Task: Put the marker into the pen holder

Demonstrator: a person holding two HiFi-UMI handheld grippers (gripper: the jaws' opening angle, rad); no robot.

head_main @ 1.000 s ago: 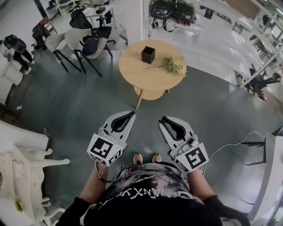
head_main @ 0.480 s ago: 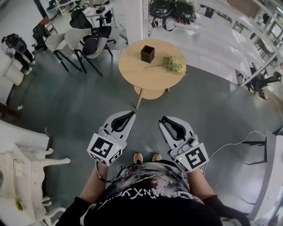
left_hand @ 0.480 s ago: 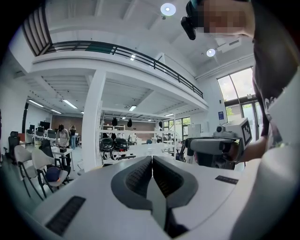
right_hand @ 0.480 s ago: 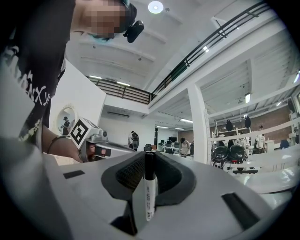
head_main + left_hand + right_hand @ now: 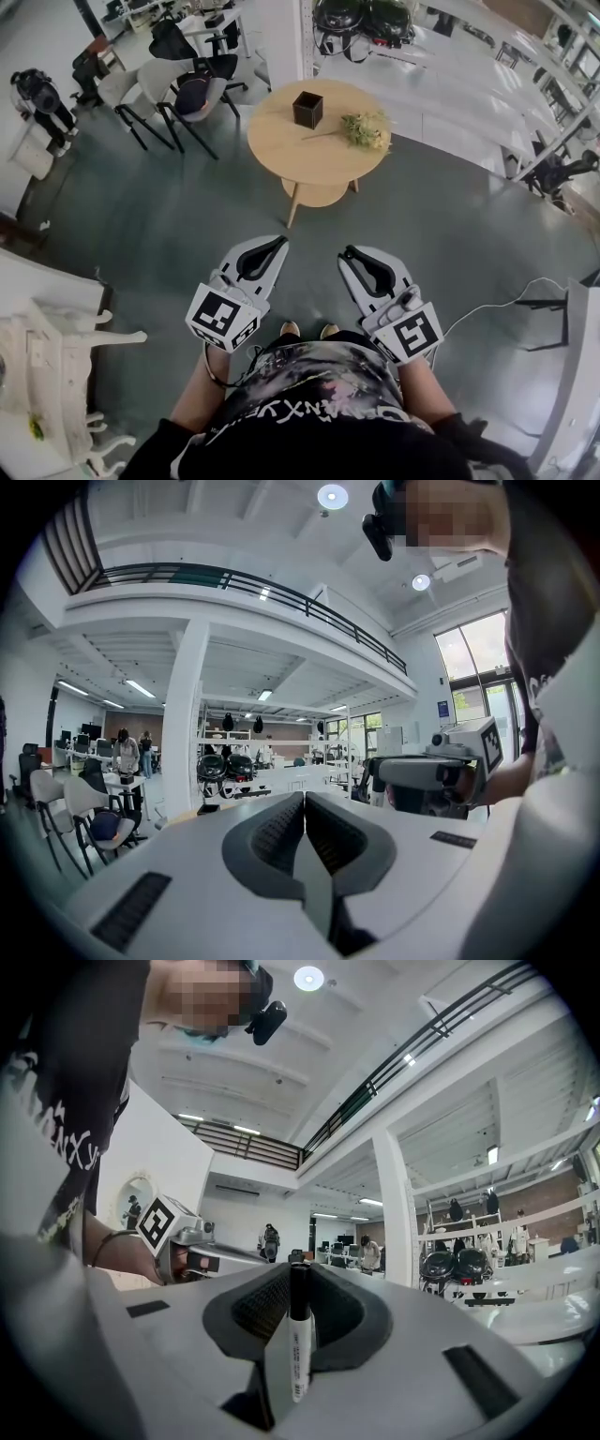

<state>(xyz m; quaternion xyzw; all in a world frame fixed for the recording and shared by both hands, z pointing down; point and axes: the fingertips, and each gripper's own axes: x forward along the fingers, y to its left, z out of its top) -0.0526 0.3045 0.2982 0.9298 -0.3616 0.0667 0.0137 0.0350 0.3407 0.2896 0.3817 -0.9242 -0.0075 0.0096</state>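
A white marker (image 5: 298, 1340) with a black cap lies lengthwise between the jaws of my right gripper (image 5: 299, 1274), which is shut on it. In the head view the right gripper (image 5: 349, 253) hovers low over the floor near the person's body; the marker is hidden there. My left gripper (image 5: 279, 244) is beside it, shut and holding nothing, its jaws pressed together in the left gripper view (image 5: 305, 799). The black square pen holder (image 5: 307, 110) stands on the round wooden table (image 5: 281, 145), well ahead of both grippers.
A bunch of dried flowers (image 5: 365, 129) lies on the table right of the holder. Chairs (image 5: 178, 94) stand at the far left, white furniture (image 5: 47, 356) at the near left, a white counter (image 5: 469, 75) at the right. A cable (image 5: 487, 309) trails over the grey floor.
The table and holder have slid slightly up and left in the head view. Both grippers hold the same pose.
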